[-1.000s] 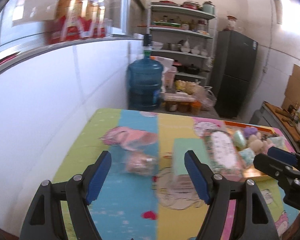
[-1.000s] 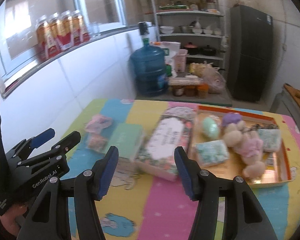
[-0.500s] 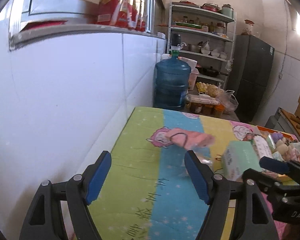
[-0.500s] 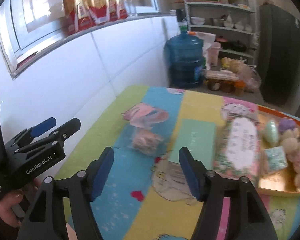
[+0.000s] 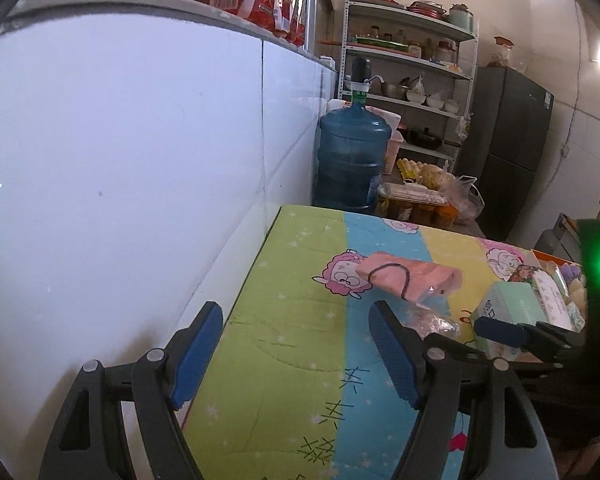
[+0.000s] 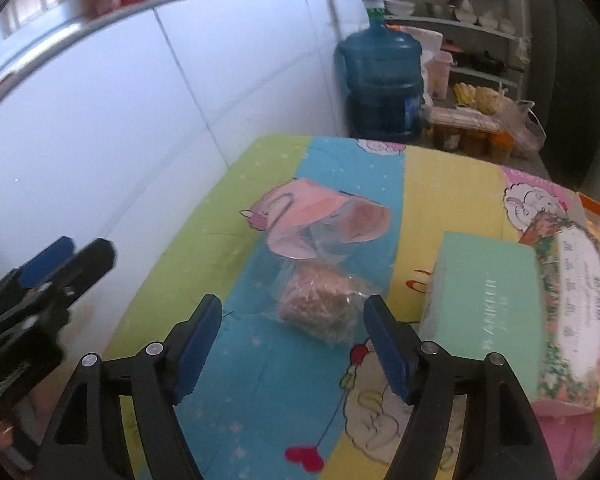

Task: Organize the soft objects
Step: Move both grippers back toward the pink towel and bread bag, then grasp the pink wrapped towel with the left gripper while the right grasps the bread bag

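right hand-held gripper (image 6: pixel 292 344) jaws opening, nothing pinched, lined up on the bagged brown lump (image 6: pixel 317 310) lying on the surface (image 6: pixel 431 184) just in front of the pink pouch (image 6: pixel 323 220); left hand-held gripper (image 5: pixel 292 354) spread, empty; go lower, pinch the lump itself, not loose plastic

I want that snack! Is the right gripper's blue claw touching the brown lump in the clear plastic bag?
Apart. In the right wrist view, the opening right gripper shows blue mat between its pads and the bagged brown lump.
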### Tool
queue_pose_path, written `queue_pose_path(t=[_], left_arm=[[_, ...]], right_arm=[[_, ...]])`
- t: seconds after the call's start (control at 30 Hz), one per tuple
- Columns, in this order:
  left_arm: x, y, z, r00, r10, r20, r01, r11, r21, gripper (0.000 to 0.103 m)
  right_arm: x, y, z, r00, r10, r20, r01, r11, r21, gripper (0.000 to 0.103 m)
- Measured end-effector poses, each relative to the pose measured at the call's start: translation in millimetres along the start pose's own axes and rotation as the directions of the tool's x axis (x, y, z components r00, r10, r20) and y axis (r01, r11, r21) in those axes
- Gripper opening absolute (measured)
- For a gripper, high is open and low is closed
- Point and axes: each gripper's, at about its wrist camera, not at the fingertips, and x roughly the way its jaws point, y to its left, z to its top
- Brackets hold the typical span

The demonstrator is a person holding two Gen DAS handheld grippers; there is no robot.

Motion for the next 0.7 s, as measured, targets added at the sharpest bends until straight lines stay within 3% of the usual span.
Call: queue_pose_path(t=[0.27,0.7], left_arm=[[7.1,3.4,0.5,1.0,-0.018,0.001,0.018,1.0,-0.009,0.075],[9.7,8.7,0.4,1.0,-0.016,-0.009,0.016,0.999,-0.028,0.075]], right_arm=[[26.1,15.5,5.1,0.992,-0.123,0.033,0.126,0.985,-0.118,0.078],[41.2,33.1,4.3,0.996,-0.09,0.017,0.092,0.972,-0.215,0.078]])
